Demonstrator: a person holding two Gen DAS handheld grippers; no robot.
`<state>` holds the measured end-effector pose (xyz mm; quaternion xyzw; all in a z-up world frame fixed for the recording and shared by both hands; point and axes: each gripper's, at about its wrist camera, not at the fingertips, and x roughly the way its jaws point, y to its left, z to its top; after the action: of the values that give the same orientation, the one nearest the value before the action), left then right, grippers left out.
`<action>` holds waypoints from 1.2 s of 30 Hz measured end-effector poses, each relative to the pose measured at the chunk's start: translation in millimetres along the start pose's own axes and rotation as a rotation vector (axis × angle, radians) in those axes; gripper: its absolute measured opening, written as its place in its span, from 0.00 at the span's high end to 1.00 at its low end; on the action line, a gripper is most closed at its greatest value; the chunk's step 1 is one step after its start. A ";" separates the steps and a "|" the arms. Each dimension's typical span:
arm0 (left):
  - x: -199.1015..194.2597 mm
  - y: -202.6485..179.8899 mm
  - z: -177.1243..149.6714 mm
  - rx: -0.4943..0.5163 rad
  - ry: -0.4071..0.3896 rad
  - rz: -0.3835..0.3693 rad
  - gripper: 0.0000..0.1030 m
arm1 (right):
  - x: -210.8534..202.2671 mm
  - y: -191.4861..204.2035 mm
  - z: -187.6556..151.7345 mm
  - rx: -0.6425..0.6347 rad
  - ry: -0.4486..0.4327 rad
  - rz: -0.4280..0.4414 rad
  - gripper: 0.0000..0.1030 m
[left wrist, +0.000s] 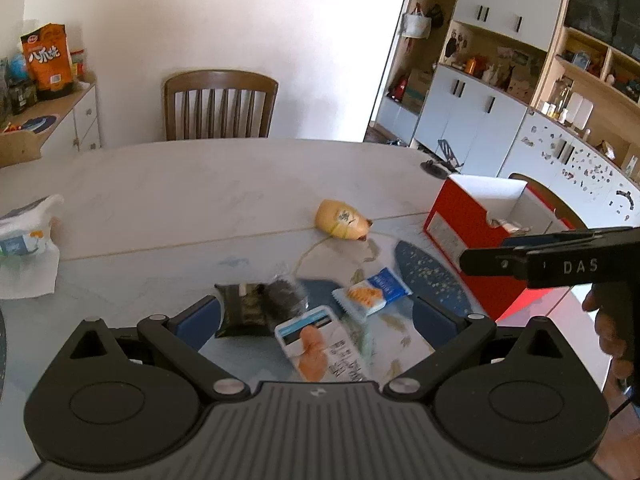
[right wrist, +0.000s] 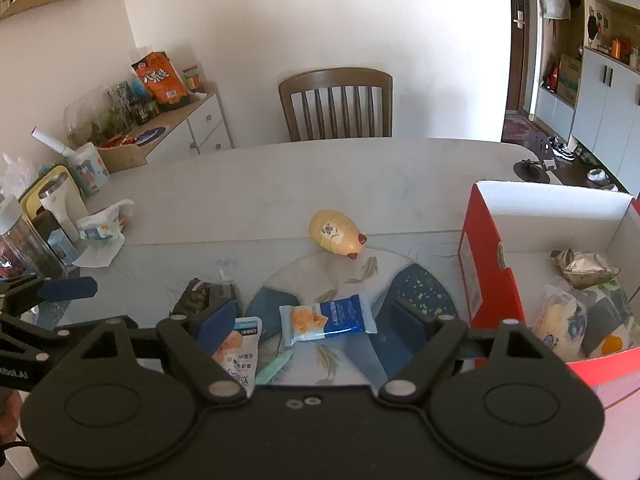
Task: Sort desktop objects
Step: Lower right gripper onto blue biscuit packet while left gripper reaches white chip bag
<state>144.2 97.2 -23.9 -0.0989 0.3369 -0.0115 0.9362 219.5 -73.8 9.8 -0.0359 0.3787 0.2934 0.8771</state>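
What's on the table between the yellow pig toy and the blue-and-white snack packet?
Nothing, only fish-patterned placemat between yellow pig toy and blue-and-white snack packet, per right wrist view.

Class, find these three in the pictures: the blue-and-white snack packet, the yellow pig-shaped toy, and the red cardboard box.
blue-and-white snack packet (right wrist: 326,319), right wrist view, centre of the wrapper.
yellow pig-shaped toy (right wrist: 335,232), right wrist view, middle of its body.
red cardboard box (right wrist: 486,276), right wrist view, red outer side wall.

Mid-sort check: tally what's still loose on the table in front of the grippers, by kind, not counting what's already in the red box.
Snack packets: 3, blue-white, white-orange, dark
Yellow pig-shaped toy: 1
Pale green stick-shaped item, kind unclear: 1
Total: 5
Both grippers, left and right, are open and empty.
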 end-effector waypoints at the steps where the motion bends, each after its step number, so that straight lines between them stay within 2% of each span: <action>1: 1.8 2.1 -2.6 -0.002 0.007 0.007 0.00 | 1.8 0.5 -0.6 -0.002 0.003 -0.003 0.19; 16: 42.2 -4.4 -28.3 -0.010 0.095 0.002 0.00 | 43.2 -2.6 -8.6 -0.036 0.051 -0.043 0.19; 27: 90.8 -9.7 -32.8 -0.052 0.133 0.081 0.00 | 85.2 -9.4 -13.3 -0.061 0.087 -0.037 0.19; 36: 116.1 -17.3 -33.0 -0.073 0.134 0.173 0.01 | 111.4 -10.6 -9.0 -0.064 0.117 -0.025 0.18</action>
<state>213.8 64.2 -118.5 -0.1025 0.4060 0.0751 0.9050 279.8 -30.8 -74.6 -0.0857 0.4193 0.2916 0.8554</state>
